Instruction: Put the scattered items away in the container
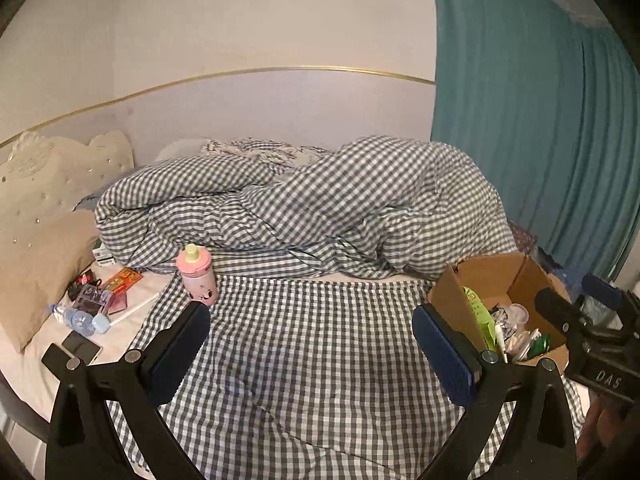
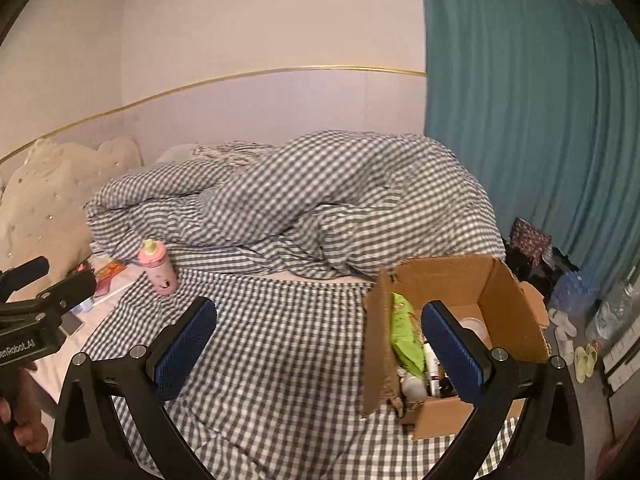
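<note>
Both tools empty. My left tool (image 1: 312,344) has its pads wide apart over the grey-white checked sheet (image 1: 288,340) on the bed; right tool (image 2: 320,344) likewise spread, its right pad overlapping the open brown cardboard box (image 2: 504,292).

Key relation: the pink plastic bottle w/ yellow cap (image 1: 197,276) stands upright, long axis vertical, fwd-left of the left tool, near its left pad. Left arm is nearer; box lies well apart to the right.

Count: 1 box, part-filled; 1 pink bottle; 1 clear water bottle (image 1: 74,317) lying flat; approx. 5 small flat items beside it at the pillow, exact no. unclear.
</note>
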A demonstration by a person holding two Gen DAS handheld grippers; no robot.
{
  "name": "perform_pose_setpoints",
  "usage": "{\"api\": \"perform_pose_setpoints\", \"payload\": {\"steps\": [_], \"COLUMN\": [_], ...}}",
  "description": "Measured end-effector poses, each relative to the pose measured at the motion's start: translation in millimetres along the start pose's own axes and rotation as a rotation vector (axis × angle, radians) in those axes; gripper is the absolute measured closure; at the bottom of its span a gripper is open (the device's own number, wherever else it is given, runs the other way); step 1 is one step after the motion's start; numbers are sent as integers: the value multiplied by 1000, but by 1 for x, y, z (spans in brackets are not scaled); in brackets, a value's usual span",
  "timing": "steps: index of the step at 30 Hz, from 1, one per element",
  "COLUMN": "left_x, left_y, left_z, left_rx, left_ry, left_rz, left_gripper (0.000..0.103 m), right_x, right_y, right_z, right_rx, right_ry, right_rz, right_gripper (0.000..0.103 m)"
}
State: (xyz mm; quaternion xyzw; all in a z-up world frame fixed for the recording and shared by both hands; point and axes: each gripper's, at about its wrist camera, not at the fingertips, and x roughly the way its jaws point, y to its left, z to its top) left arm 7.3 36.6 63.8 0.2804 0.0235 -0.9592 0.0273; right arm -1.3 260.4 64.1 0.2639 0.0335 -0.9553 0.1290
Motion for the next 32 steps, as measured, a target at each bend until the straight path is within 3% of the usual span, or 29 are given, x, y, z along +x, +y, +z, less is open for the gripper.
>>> {"api": "perform_pose_setpoints", "payload": {"steps": [9,32], "left_x": [-12,-10], "left_y": [18,10], "left_z": [-3,-6], "left_rx": [-19,-1], "left_ry": [-4,1], "left_rz": [2,22], "left_gripper": [0,0], "right_x": [-8,-9], "right_y": [32,21], "right_z": [-5,-9], "right_rx": [-44,-30], "right_ry": [-9,5], "right_rz": [20,8], "right_gripper": [0,0]}}
